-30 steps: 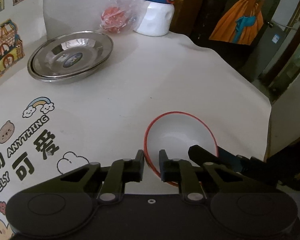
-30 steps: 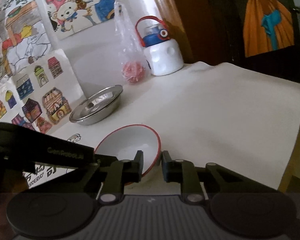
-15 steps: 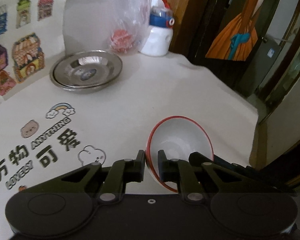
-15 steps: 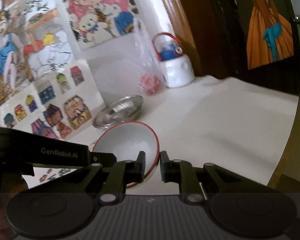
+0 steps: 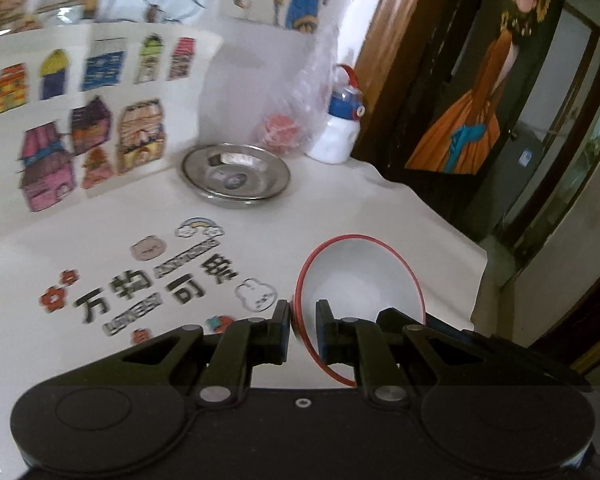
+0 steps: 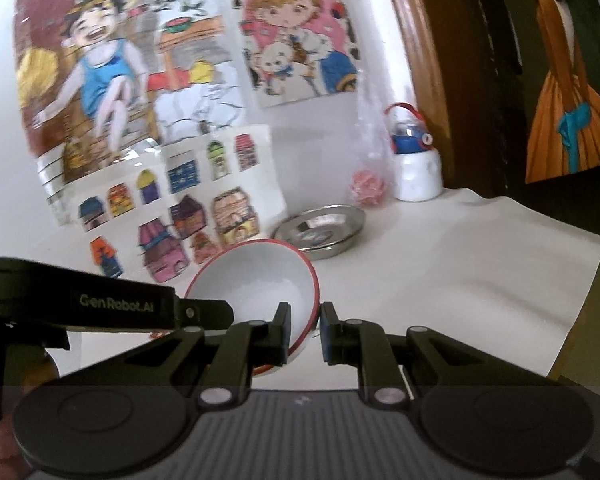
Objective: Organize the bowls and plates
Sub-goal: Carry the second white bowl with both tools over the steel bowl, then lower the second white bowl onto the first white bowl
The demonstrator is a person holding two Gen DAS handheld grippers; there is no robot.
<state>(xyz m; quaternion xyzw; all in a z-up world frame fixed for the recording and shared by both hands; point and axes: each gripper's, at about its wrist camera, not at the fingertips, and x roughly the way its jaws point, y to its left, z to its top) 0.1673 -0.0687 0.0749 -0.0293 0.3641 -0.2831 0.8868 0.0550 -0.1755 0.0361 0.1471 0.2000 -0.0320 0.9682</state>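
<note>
A white bowl with a red rim [image 5: 360, 276] hangs above the table, tilted, held from both sides. My left gripper [image 5: 303, 320] is shut on its left rim, one pad inside and one outside. My right gripper [image 6: 305, 328] is shut on the opposite rim of the same bowl [image 6: 260, 276]. Each gripper's black body shows in the other's view: the right one [image 5: 440, 332] and the left one [image 6: 120, 304]. A stack of steel plates [image 5: 236, 176] rests on the white tablecloth farther back, near the wall; it also shows in the right wrist view [image 6: 320, 228].
A white bottle with a blue cap [image 5: 340, 132] and a clear plastic bag with something red inside [image 5: 284, 132] stand behind the plates. Coloured drawings lean against the wall [image 6: 180, 208]. The table's edge [image 5: 480, 264] drops off to the right.
Both grippers have risen and pulled back with the bowl, which has left the tablecloth and tipped more on edge. The steel plates now look smaller and farther away.
</note>
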